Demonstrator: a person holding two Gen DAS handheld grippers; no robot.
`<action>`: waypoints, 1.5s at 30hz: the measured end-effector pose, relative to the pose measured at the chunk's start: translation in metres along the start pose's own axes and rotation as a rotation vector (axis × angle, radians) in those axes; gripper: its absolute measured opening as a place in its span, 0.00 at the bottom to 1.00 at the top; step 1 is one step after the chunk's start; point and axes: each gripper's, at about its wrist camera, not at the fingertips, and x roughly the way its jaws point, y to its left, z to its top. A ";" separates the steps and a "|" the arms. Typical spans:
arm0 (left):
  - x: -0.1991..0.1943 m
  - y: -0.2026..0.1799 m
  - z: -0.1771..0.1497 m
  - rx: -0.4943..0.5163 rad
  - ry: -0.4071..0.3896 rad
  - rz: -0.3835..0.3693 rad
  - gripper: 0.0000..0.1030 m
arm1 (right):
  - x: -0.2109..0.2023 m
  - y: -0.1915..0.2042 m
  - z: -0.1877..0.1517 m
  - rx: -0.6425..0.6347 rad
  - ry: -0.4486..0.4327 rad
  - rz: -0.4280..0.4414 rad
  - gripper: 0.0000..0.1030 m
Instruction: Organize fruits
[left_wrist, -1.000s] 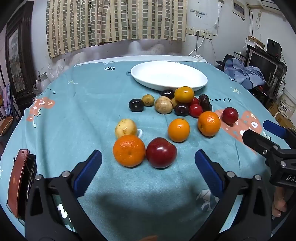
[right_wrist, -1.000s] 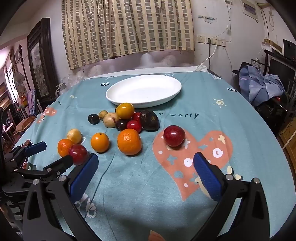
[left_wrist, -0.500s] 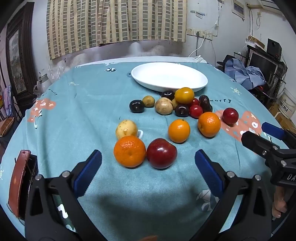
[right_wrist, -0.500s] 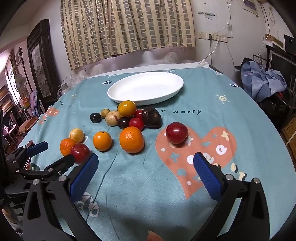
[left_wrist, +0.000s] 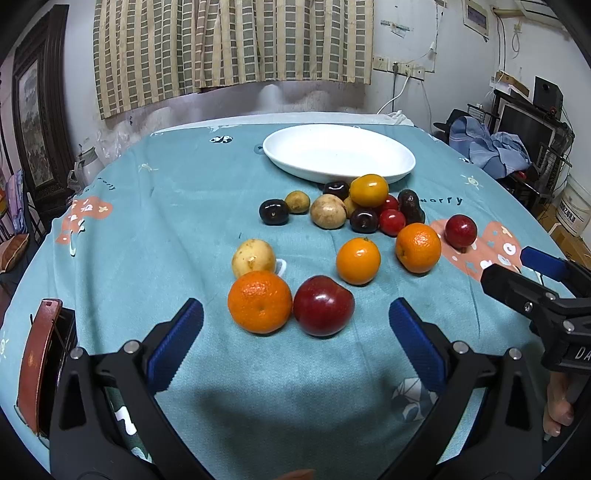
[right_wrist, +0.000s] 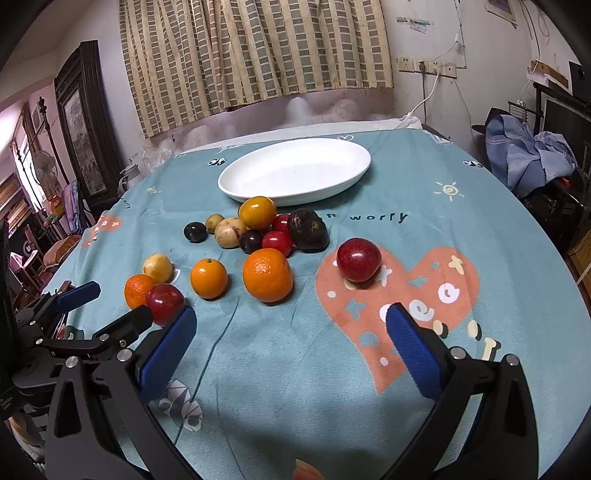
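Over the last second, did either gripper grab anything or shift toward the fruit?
The right gripper crept forward toward the lone red apple, open and empty. The left gripper barely moved, still open before the orange and red apple. Fruit and white plate stayed put.

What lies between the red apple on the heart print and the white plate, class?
The dark fruit at the edge of the fruit cluster lies between the red apple and the white plate; lifted, the apple would likely clear it.
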 end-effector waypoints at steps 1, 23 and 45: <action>0.000 0.000 0.000 0.000 0.000 0.000 0.98 | 0.000 0.000 0.000 0.000 0.000 0.000 0.99; 0.005 0.000 -0.003 -0.002 0.013 0.000 0.98 | 0.001 0.002 -0.003 0.007 0.007 0.010 0.99; 0.017 0.004 -0.003 -0.034 0.089 -0.016 0.98 | 0.009 -0.011 -0.004 0.074 0.072 0.067 0.99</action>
